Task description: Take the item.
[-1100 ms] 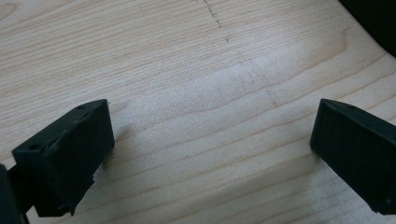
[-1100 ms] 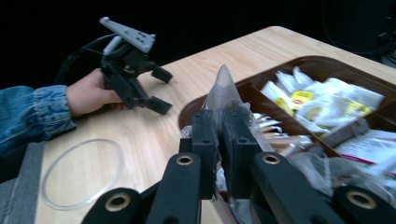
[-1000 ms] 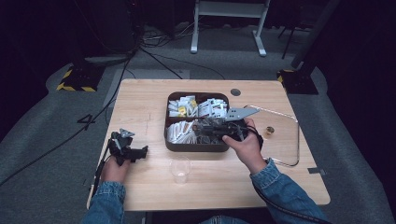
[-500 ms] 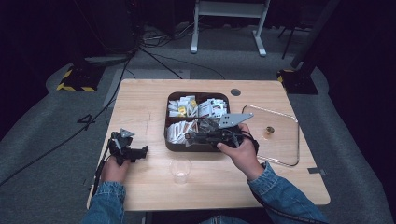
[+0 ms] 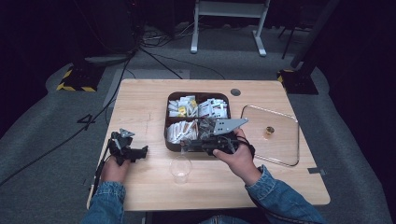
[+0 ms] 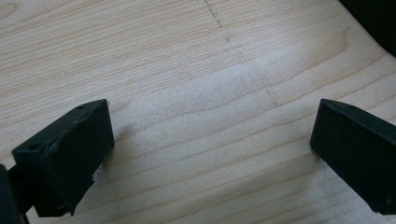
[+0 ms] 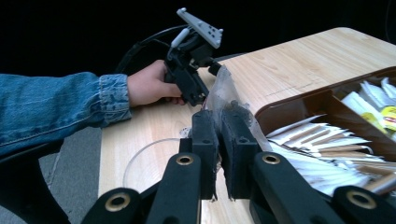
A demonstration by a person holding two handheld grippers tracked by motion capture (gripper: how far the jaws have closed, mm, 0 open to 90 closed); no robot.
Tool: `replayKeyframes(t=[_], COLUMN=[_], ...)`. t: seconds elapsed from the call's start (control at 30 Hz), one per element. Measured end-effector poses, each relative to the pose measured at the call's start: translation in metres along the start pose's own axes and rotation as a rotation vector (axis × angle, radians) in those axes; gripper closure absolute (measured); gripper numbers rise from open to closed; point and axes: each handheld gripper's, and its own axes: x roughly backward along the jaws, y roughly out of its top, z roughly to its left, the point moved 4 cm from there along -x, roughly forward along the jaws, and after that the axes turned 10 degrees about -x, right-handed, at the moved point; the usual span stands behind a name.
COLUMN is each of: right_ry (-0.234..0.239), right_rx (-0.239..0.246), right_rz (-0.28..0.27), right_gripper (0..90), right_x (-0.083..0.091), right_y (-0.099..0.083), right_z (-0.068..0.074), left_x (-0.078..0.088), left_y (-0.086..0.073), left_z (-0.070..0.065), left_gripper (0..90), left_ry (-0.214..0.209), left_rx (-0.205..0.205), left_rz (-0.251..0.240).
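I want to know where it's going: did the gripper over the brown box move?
Yes. The right gripper slid left off the brown tray toward the plastic cup, jaws shut on a clear packet.

Bare desk (image 5: 140, 107) lies open between the left tongs (image 5: 140, 152) and the brown tray (image 5: 166, 122). A clear cup (image 5: 180, 169) stands just below the right tongs (image 5: 184, 145), near the tray's front edge. The clear lid (image 5: 280, 149) occupies the desk right of the tray.
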Motion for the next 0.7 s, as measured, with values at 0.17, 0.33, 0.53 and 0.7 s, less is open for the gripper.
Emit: replayKeyframes(t=[0.17,0.33,0.53,0.7], right_ry=[0.024,0.04,0.064,0.075], right_rx=[0.009,0.006,0.013,0.015], right_rz=[0.021,0.036,0.06,0.082], right_gripper=[84.8,84.8,84.7,84.8], right_x=[-0.006,-0.011,-0.015,-0.02], right_y=[-0.005,-0.009,-0.015,-0.02], right_z=[0.007,0.01,0.018,0.022], left_x=[0.0,0.0,0.0,0.0], left_y=[0.0,0.0,0.0,0.0], left_z=[0.0,0.0,0.0,0.0], left_gripper=[0.0,0.0,0.0,0.0], left_ry=[0.0,0.0,0.0,0.0], left_rx=[0.001,0.0,0.001,0.0], left_rz=[0.0,0.0,0.0,0.0])
